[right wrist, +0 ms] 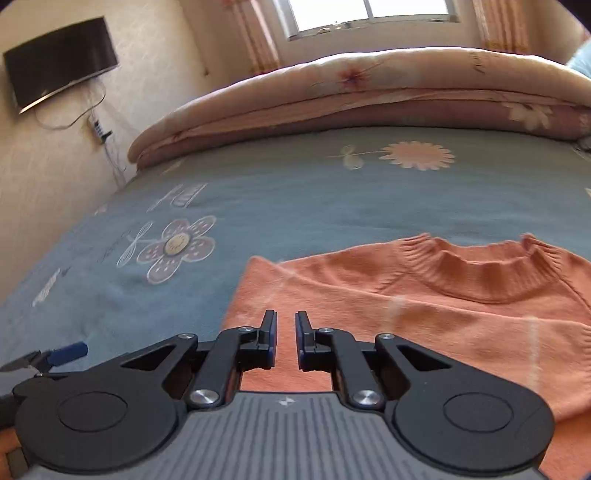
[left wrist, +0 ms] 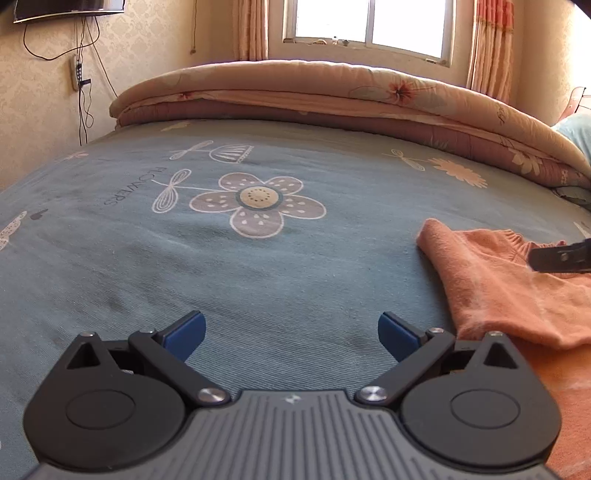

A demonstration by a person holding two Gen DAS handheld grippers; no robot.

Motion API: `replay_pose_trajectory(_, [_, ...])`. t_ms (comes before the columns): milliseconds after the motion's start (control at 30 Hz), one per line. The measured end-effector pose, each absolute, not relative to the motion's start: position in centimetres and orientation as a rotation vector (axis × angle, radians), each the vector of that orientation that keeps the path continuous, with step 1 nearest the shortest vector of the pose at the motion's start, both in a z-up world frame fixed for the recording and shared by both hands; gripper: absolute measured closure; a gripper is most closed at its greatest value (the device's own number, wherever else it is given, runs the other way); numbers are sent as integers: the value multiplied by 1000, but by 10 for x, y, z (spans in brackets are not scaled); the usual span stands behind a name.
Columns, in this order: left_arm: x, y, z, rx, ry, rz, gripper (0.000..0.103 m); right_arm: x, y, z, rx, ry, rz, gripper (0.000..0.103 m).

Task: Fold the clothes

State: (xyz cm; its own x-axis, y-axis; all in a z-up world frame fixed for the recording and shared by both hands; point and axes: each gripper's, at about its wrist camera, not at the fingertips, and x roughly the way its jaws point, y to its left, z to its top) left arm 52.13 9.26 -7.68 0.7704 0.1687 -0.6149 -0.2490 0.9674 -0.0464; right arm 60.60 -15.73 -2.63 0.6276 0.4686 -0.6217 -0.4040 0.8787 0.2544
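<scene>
While spread flat on the blue bedsheet (right wrist: 295, 192), lies the orange sweater (right wrist: 424, 306) — ribbed collar turned toward the far rolled quilt, one corner folded over at its left edge. Fills the near right part of the sheet in the right wrist view; shows only as a slab at the right edge in the left wrist view (left wrist: 495, 280).

Around the sweater: to its left, a large printed flower (left wrist: 256, 201) with grey petals and a cream centre on the sheet; beyond the collar, an orange daisy print (right wrist: 417, 155). Farther past the sweater, along the sheet's far edge, a thick rolled quilt (left wrist: 314, 92), peach and pink with flower motifs. Behind the quilt, a bright window (left wrist: 369, 26) between patterned curtains. Up on the wall to the sweater's far left, a dark flat television (right wrist: 59, 62), cables and a power strip (left wrist: 75, 72) hanging below. Nothing lying on top of the sweater.

Beside the printed flower, readable on the sheet, the word "FLOWERS" (left wrist: 135, 186), running sideways.

Left gripper (left wrist: 291, 334): jaws spread wide, blue pads apart, nothing between them, over bare sheet just left of the sweater. Right gripper (right wrist: 286, 339): jaws drawn nearly together with a thin gap, pinching nothing — poised over the sweater's left part.
</scene>
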Motion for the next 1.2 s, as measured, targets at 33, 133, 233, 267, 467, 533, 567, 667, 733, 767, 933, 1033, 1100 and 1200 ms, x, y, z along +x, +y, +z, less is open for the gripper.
replay_pose_trajectory(33, [520, 97, -77, -153, 652, 220, 4, 609, -142, -30, 58, 744, 508, 90])
replay_pose_trajectory(133, [520, 107, -79, -211, 656, 202, 4, 619, -115, -45, 19, 789, 515, 90])
replay_pose_trajectory(233, [520, 111, -80, -232, 656, 209, 4, 623, -103, -69, 41, 844, 515, 90])
replay_pose_trajectory(267, [520, 112, -80, -233, 654, 209, 4, 625, -99, -76, 53, 845, 513, 90])
replay_pose_trajectory(467, [520, 116, -82, -284, 650, 191, 4, 624, -93, -78, 46, 826, 519, 89])
replay_pose_trajectory(533, [520, 116, -82, -288, 650, 195, 4, 615, -100, -66, 40, 795, 538, 89])
replay_pose_trajectory(567, [519, 116, -82, -288, 649, 197, 4, 609, -104, -61, 38, 768, 543, 89])
replay_pose_trajectory(667, [520, 114, -84, -294, 653, 192, 4, 600, -109, -60, 34, 776, 559, 89])
replay_pose_trajectory(733, [521, 113, -85, -298, 658, 183, 4, 594, -101, -73, -9, 811, 557, 89])
replay_pose_trajectory(767, [522, 112, -86, -293, 661, 184, 4, 589, -97, -77, -31, 786, 547, 89])
replay_pose_trajectory(933, [524, 108, -88, -273, 675, 184, 4, 565, -84, -77, -135, 699, 491, 89])
replay_pose_trajectory(1033, [525, 109, -90, -278, 679, 183, 4, 559, -90, -70, -132, 677, 509, 89])
replay_pose_trajectory(1100, [526, 108, -90, -278, 682, 182, 4, 564, -93, -76, -110, 732, 516, 89])
replay_pose_trajectory(1200, [526, 108, -90, -279, 681, 185, 4, 572, -98, -63, -100, 739, 543, 89])
